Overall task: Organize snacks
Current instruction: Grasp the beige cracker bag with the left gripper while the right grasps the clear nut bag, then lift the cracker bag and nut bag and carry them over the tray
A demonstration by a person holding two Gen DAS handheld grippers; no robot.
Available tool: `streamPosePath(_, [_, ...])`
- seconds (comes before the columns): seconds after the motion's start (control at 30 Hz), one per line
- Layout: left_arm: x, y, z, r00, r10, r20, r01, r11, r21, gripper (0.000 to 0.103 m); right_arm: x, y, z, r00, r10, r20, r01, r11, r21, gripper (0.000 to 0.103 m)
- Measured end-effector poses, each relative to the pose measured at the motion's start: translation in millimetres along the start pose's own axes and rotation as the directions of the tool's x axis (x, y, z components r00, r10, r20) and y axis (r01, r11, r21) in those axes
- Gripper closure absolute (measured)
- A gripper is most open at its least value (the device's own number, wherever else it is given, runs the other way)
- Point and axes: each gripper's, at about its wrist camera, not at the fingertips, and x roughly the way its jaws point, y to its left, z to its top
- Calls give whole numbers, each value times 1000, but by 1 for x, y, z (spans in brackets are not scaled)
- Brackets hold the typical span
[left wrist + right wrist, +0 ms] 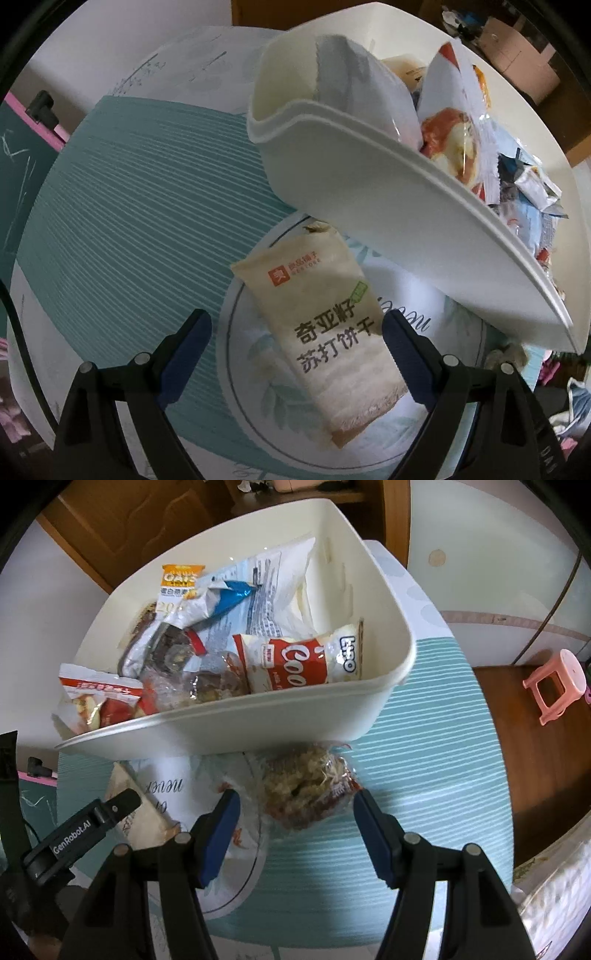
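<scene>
A beige cracker packet point(325, 343) with dark Chinese lettering lies flat on the surface point(147, 221), on a round printed patch of its teal striped cloth, just in front of a white plastic bin point(388, 221). The left tongs point(295, 354) hang over it with jaws wide; the packet's lower half lies between the blue pads point(192, 354), and whether the right-hand pad touches its edge cannot be told.

A clear-wrapped crumbly snack point(306, 790), brownish with a red edge, lies on the cloth close against the bin's near wall point(258, 723). The right tongs point(295, 834) are poised above it, jaws about half apart, neither pad on the wrapper.

The bin holds a heap of packets: a red-and-white cookie bag point(299, 661), an orange oats packet point(181, 583), a blue-and-white wrapper point(229, 594) and a red fruit-print bag point(99, 701) at its left rim.

In the right wrist view the left tongs' black body shows at the lower left, and a pink stool point(557, 683) stands on the wooden floor
</scene>
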Motion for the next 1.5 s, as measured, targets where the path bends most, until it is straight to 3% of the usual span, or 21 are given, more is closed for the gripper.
streamPosePath(0.47, [8, -24, -16, 997, 68, 42, -71, 993, 98, 10, 18, 33, -7, 995, -79, 63, 85, 991, -108, 19])
streamPosePath(0.57, [6, -22, -19, 997, 64, 49, -69, 992, 109, 18, 27, 41, -9, 992, -120, 48, 126, 983, -135, 18])
streamPosePath(0.6, [5, -24, -20, 997, 62, 54, -68, 991, 114, 24, 32, 43, -10, 990, -140, 34, 143, 980, -139, 18])
streamPosePath(0.67, [2, -26, -22, 996, 53, 67, -62, 989, 135, 35, 34, 46, -14, 986, -155, 55, 161, 975, -151, 22])
streamPosePath(0.77, [-1, -36, -20, 997, 42, 68, -52, 986, 157, 44, 31, 50, -17, 980, -177, 91, 191, 965, -178, 55])
streamPosePath(0.8, [-3, -36, -21, 997, 31, 67, -42, 986, 159, 46, 30, 53, -18, 980, -173, 97, 189, 962, -195, 59])
streamPosePath(1.17, [-19, -5, -25, 995, -103, -9, 103, 981, 165, 49, 4, 61, -42, 994, -81, 78, 96, 972, -214, 63])
streamPosePath(1.5, [-72, 2, -25, 983, -182, 25, 173, 962, 213, 49, -46, 72, -55, 995, 4, 101, 19, 974, -225, 63])
